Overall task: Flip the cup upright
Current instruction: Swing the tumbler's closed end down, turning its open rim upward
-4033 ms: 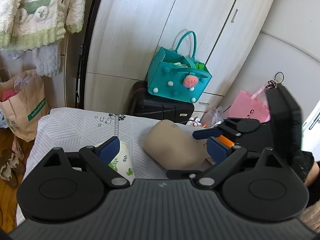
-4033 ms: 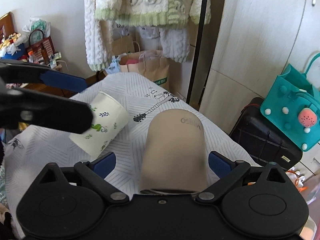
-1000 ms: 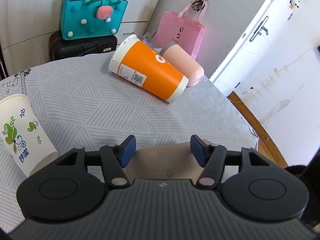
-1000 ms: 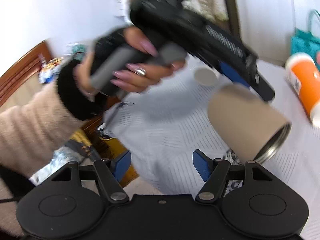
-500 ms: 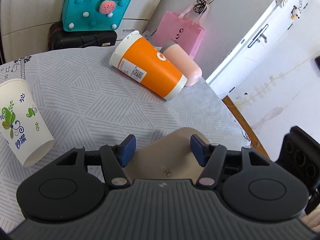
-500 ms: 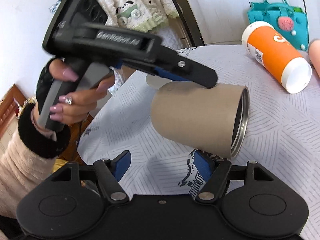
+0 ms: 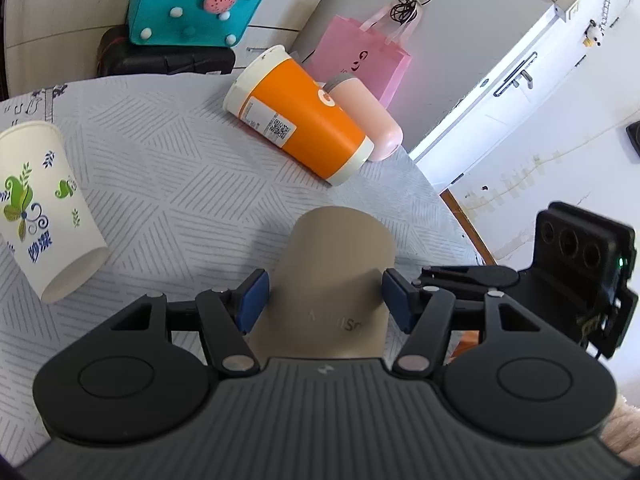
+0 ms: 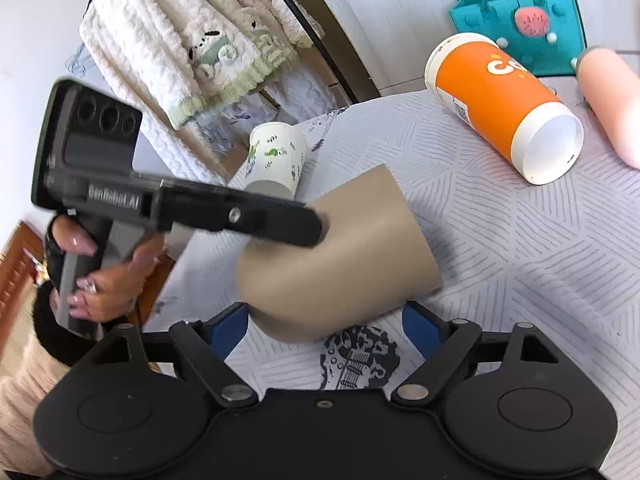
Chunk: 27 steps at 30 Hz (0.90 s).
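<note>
A tan cup [image 7: 336, 276] is held tilted above the patterned tablecloth [image 7: 180, 168]. My left gripper [image 7: 324, 300] is shut on it, blue pads against both sides. In the right wrist view the tan cup [image 8: 340, 256] leans with its wider end toward the cloth, and the left gripper's black finger presses its side. My right gripper [image 8: 326, 324] is open, its blue pads either side of the cup's near end, apart from it.
An orange paper cup [image 7: 298, 116] and a pink tumbler [image 7: 366, 116] lie on their sides at the table's far edge. A white leaf-print paper cup [image 7: 38, 204] lies on its side at the left. The table's right edge [image 7: 452, 216] is close. Bags stand behind.
The left gripper has turned the tan cup, swinging its open end down toward the cloth. The right gripper has moved in close around the cup's near end.
</note>
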Available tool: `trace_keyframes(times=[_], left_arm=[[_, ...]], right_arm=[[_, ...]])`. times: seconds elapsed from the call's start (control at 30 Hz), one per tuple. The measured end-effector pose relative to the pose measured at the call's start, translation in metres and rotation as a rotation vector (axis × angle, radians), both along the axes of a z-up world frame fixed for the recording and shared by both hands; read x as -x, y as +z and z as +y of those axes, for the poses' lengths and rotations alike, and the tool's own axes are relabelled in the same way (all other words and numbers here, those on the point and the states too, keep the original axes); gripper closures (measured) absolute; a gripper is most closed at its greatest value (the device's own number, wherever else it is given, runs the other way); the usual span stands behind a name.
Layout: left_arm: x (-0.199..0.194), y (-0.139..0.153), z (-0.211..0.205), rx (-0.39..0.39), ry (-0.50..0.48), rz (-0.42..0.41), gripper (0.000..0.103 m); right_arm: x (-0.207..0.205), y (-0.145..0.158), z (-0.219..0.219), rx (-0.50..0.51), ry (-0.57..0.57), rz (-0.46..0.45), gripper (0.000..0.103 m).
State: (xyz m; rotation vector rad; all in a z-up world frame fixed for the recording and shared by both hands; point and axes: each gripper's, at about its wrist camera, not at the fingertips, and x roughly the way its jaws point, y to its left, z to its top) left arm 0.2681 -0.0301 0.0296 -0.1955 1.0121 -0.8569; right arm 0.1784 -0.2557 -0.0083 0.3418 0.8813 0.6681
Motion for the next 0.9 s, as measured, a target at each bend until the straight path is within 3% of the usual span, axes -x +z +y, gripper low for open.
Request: trace_keyframes(times=[0.27,0.4,0.5,0.67,0.9], left_arm=[[0.000,-0.002,-0.003,-0.022,0.038,0.043,0.040],[0.000,-0.003,-0.003,-0.022,0.046,0.045,0.039],[0.000,-0.005,-0.004,-0.023,0.052,0.045,0.038],[0.005,-0.016,-0.005,-0.020,0.111,0.078,0.029],[0.020,-0.016,-0.003,0.001,0.122,-0.017,0.029]], right_arm=[[-0.020,0.001,0.001,-0.023,0.007,0.056,0.001],[-0.031,-0.006,0.000,-0.073,0.031,0.125,0.002],[-0.032,-0.009,-0.001,-0.087,0.042,0.127,0.003],[-0.025,0.000,0.005,-0.046,0.052,0.022,0.011],[-0.018,0.006,0.009,0.016,0.084,-0.074,0.011]])
